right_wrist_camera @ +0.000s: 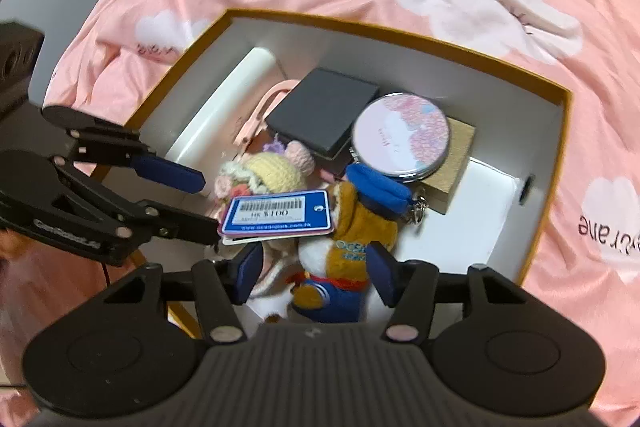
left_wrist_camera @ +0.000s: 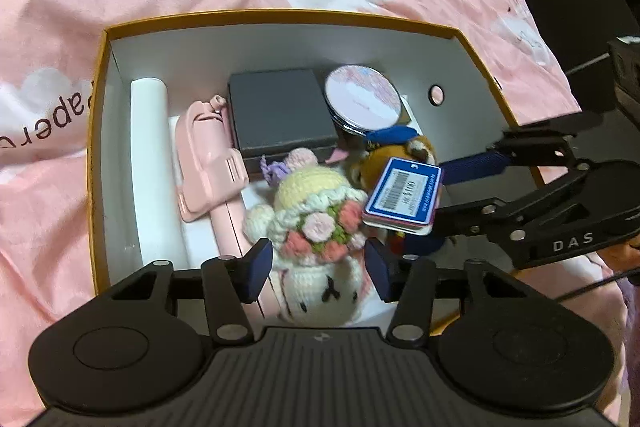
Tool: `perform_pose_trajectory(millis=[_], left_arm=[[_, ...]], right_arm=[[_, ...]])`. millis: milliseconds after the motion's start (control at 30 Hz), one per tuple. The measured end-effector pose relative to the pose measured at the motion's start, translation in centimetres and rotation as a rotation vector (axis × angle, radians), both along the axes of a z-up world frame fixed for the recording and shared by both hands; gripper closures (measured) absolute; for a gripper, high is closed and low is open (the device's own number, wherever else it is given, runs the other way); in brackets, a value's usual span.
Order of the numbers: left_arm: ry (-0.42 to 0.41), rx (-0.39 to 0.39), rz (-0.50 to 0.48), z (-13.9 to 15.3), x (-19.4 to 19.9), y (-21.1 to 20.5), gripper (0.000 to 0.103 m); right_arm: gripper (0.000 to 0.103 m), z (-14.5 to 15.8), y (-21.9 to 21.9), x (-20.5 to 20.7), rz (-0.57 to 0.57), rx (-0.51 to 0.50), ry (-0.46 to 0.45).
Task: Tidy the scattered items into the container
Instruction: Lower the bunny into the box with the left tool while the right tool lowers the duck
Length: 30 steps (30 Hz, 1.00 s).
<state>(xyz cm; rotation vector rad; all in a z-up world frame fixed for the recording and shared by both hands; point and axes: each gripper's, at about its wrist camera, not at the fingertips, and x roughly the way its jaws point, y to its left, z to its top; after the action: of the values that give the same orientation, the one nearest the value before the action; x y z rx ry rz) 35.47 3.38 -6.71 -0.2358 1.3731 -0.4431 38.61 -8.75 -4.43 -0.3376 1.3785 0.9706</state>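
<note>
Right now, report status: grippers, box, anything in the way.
Left gripper open over crochet doll. Right gripper open over bear plush. Both toys inside box. Price tag lies across them; nothing blocking.

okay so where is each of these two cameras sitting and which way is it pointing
Left wrist: rides the left gripper, looking steeply down into the box over the crochet doll; right gripper enters from the right.
Right wrist: rides the right gripper, looking down over the bear plush; left gripper enters from the left.
Shared: box, both toys, round mirror.
</note>
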Motion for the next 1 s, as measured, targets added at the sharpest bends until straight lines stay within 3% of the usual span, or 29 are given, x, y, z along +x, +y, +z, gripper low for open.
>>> perform_pose_trajectory(millis=[200,367,700,1000], left_arm=[[0.005,0.001,0.005,-1.4,0.2,-0.7,0.061],[-0.016,-0.009,0.008,-1.5,-0.1,-0.7,0.065],[0.005,-0.008,0.010,-2.0,-0.1,-0.2,0.066],[-0.004,0.003,0.032,-1.4,-0.5,0.0,0.066]], right_arm=[[0.051,-0.8,0.6,-0.8,-0.010,-0.082,-0.055],[0.061,-2.6,1.5,-1.2,-0.001,-0.160,-0.088],[0.066,-3.4,1.1,-0.7,-0.058,-0.090,-0.004],[0.060,-2.7,0.9,-1.4,-0.034,-0.096,-0.048]])
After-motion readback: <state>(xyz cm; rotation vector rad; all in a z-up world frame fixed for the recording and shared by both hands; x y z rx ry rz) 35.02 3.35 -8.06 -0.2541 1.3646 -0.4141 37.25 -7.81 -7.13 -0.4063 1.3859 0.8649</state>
